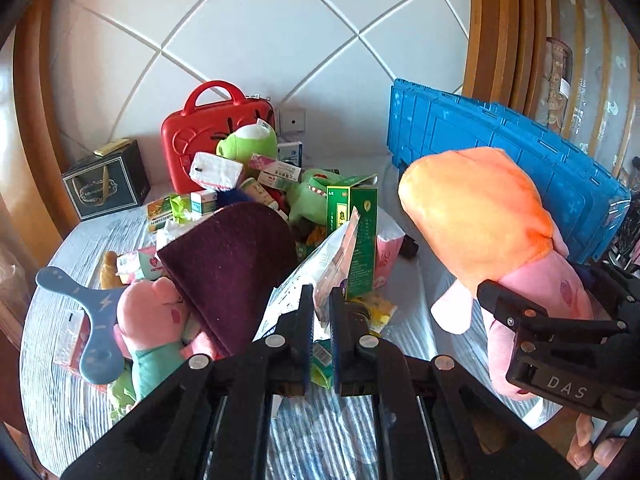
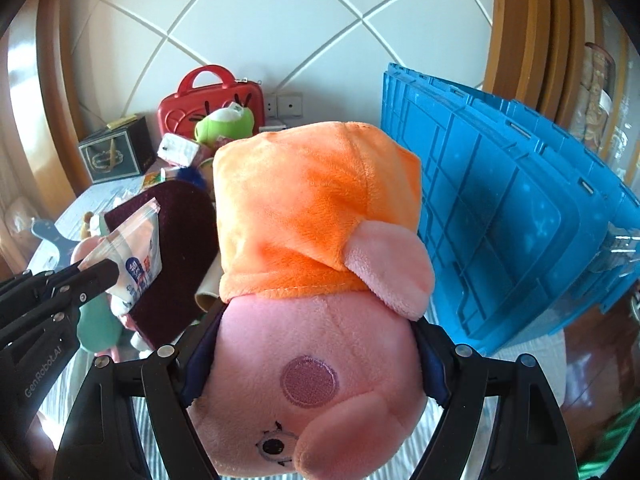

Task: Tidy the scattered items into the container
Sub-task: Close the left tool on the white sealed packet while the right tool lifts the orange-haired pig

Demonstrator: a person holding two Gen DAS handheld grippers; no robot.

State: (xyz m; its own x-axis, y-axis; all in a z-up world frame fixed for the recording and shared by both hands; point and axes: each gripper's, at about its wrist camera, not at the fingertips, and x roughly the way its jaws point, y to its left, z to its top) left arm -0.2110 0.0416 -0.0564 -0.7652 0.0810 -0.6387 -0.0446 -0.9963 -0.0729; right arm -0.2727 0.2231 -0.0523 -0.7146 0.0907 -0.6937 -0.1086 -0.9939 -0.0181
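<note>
Nearest my lens, the left gripper (image 1: pixel 321 312) is pinched nearly closed on the edge of a clear plastic packet (image 1: pixel 320 264), which hangs above the pile. To its left I see a grey boomerang toy (image 1: pixel 80 312) touching a small pink pig plush (image 1: pixel 150 320), and a maroon cloth (image 1: pixel 232 264) leaning just beside them. Further back stand a dark gift box (image 1: pixel 106 184), a red case (image 1: pixel 212 136) and a green frog plush (image 1: pixel 246 142), amid small cartons on the striped table cover (image 1: pixel 56 380). A green carton (image 1: pixel 354 232) rises right of the packet. To the right, my right gripper (image 2: pixel 316 360) stands wide, clamped on the head of a large pig plush in an orange dress (image 2: pixel 320 216). Beyond it, at far right, the blue crate (image 2: pixel 500 208) sits tilted.
</note>
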